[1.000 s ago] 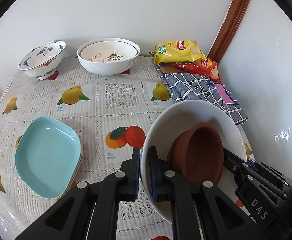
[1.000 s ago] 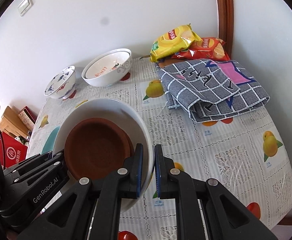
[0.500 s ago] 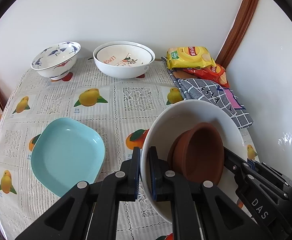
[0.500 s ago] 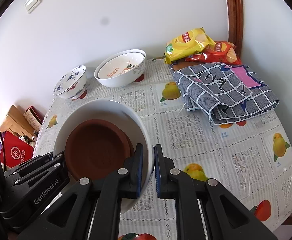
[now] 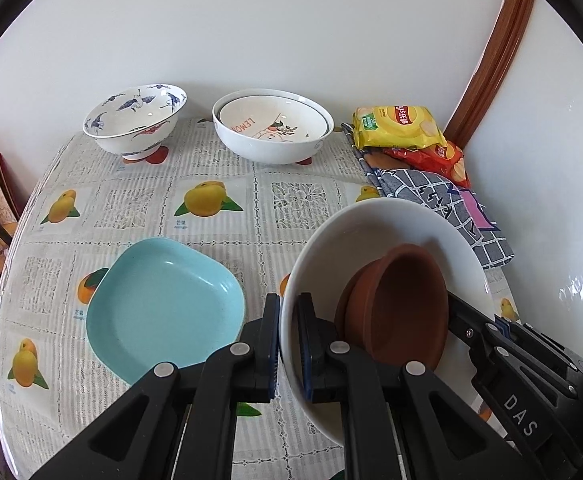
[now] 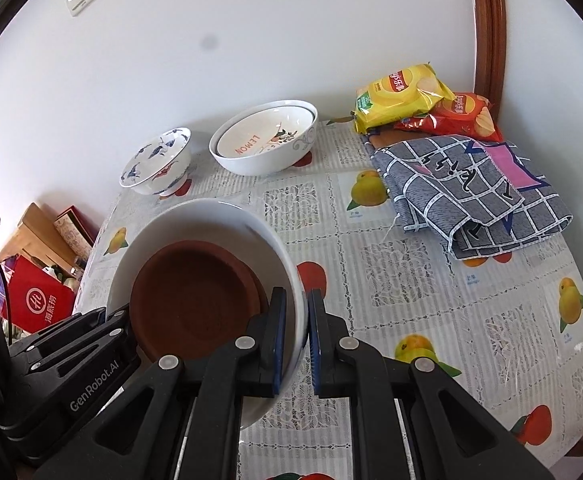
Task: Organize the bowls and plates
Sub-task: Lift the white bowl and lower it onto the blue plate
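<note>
A large white bowl (image 5: 375, 240) hangs above the table with brown clay bowls (image 5: 403, 300) nested inside it. My left gripper (image 5: 289, 336) is shut on its left rim and my right gripper (image 6: 293, 332) is shut on its right rim (image 6: 291, 280); the brown bowls (image 6: 195, 292) also show in the right wrist view. A stack of light blue square plates (image 5: 163, 308) lies on the table left of the held bowl. At the back stand a blue-patterned bowl (image 5: 135, 120) and a white "LEMON" bowl stack (image 5: 271, 128).
The round table (image 5: 139, 208) wears a fruit-print cloth and is backed by a white wall. Crisp bags (image 5: 399, 128) and a folded checked cloth (image 6: 471, 188) fill the back right. Boxes and a red bag (image 6: 39, 304) sit off the table's left edge.
Both grippers have carried the white bowl back from the wall; the far bowls and blue plates have shifted right and down in the left wrist view. The grips are unchanged.
</note>
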The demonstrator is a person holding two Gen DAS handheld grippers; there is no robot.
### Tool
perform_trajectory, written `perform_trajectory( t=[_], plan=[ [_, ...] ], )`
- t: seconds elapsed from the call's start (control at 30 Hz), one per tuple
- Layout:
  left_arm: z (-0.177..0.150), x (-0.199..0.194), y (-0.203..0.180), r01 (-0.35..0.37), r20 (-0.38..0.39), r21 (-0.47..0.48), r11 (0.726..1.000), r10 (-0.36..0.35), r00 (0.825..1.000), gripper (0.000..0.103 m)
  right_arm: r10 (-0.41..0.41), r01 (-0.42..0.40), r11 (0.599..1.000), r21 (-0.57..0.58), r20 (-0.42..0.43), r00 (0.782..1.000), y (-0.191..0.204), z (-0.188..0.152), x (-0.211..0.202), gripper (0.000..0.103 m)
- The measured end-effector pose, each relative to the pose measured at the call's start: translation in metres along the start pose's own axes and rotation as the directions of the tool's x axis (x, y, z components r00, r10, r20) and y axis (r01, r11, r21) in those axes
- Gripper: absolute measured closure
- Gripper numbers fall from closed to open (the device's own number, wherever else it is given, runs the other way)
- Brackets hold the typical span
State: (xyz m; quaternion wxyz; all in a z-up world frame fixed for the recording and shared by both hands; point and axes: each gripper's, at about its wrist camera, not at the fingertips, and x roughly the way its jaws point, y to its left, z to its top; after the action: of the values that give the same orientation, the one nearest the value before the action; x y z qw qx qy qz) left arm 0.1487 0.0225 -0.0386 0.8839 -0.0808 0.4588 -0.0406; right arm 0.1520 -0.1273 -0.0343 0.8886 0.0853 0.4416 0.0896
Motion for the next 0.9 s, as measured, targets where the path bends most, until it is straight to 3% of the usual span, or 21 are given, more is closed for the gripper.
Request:
perform_trajectory(
  t=[0.9],
  plan=[
    [0.004,-0.004,0.043,-0.014,0.007,-0.051,0.999,0.015,1.000,0.094,0.022,-0.022,0.999,-0.035,-0.005,1.000,0.042,0.000,0.017,0.093]
  ],
)
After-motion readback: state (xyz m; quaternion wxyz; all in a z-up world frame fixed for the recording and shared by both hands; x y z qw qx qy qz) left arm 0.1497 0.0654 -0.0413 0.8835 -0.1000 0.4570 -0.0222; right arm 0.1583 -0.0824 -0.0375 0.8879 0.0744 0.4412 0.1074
